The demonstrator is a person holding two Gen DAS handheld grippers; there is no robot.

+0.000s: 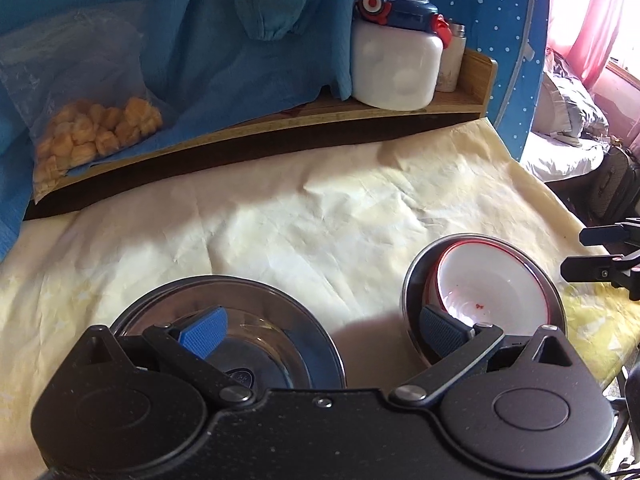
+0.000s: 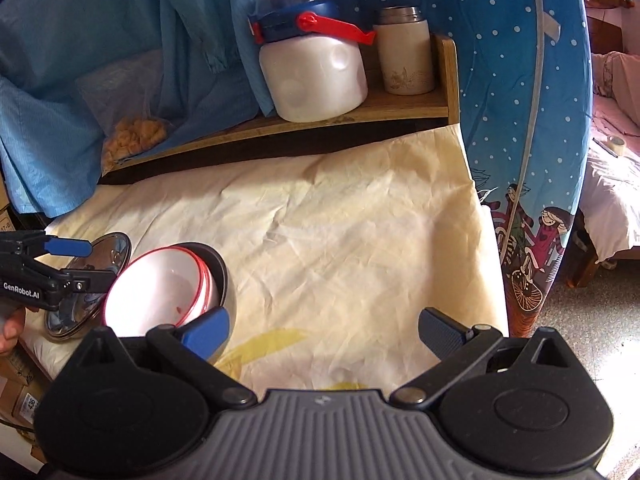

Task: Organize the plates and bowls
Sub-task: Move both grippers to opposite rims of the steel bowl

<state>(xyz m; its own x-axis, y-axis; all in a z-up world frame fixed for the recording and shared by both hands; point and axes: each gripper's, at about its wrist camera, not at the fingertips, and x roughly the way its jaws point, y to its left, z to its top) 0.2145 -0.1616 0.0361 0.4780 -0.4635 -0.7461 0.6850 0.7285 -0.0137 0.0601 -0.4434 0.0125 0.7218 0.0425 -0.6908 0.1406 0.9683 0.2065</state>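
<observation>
1. L gripper (image 1: pixel 324 330) – jaws spread wide, nothing between the pads; one blue pad (image 1: pixel 204 332) sits in front of the steel plate (image 1: pixel 280 312), the other in front of the bowl stack
2. R gripper (image 2: pixel 324 330) – jaws also wide apart and empty; its left pad (image 2: pixel 208 328) overlaps the near edge of the bowl stack in view, can't tell if touching; right pad over bare cloth
3. Steel plate lies flat on the cream tablecloth (image 1: pixel 320 208) near the front edge, w/ a small blue label showing near its centre; seen from the R wrist cam it's at far left (image 2: pixel 116 248), partly behind the L gripper (image 2: pixel 76 266)
4. Bowl stack just beside the plate, on its right in the L view: white bowls w/ red rims (image 1: pixel 488 284) nested inside a dark steel bowl (image 1: pixel 412 280), tipped a bit. A few red specks inside the top white bowl (image 2: pixel 160 292)
5. A hand (image 2: pixel 12 328) holds the L gripper's handle at the left edge of the R view
6. Back of table – wooden shelf (image 1: pixel 472 100) w/ a white jug w/ blue lid (image 1: pixel 396 60) and a small flask (image 2: pixel 406 52) beside it; bag of yellow snacks (image 1: pixel 96 132) at shelf's left end, blue fabric (image 1: pixel 200 40) behind
7. Rest of the cloth is wrinkled, w/ yellow print near the front
</observation>
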